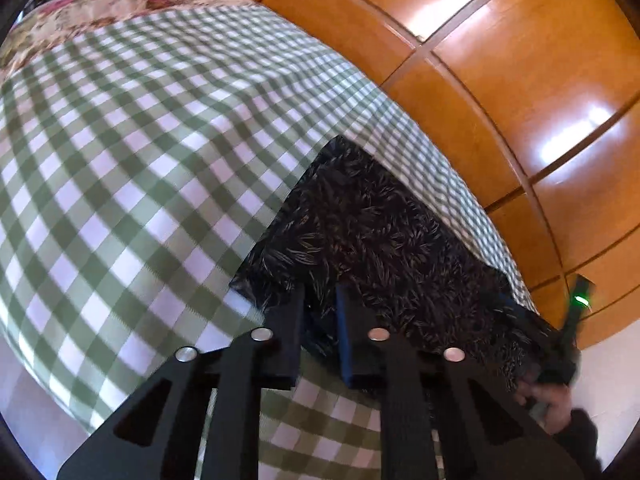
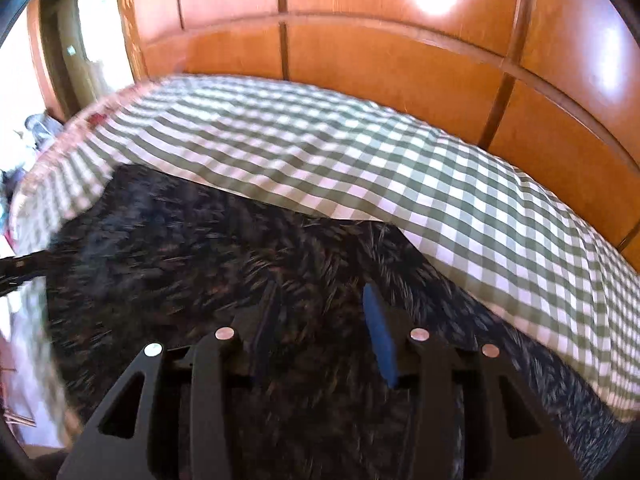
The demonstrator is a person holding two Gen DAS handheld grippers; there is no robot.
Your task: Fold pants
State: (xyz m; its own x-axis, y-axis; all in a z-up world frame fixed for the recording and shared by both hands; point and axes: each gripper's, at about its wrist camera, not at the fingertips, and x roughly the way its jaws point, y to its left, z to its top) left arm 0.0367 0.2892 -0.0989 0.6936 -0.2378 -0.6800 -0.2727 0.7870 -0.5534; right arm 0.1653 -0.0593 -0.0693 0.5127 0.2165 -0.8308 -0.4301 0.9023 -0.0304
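Observation:
Dark pants with a fine leaf print lie flat on a green-and-white checked sheet. My left gripper sits at the pants' near left corner, its fingers close together with a fold of the dark cloth pinched between them. In the right wrist view the pants fill the lower half of the picture. My right gripper hovers over them, its jaws well apart and the blue pad bare, pressing on nothing. A hand holds that tool at the pants' right end.
Glossy wooden cupboard doors stand close behind the bed, just past the sheet's far edge. A floral cover lies at the sheet's far left end. The left tool's black body pokes in at the left edge.

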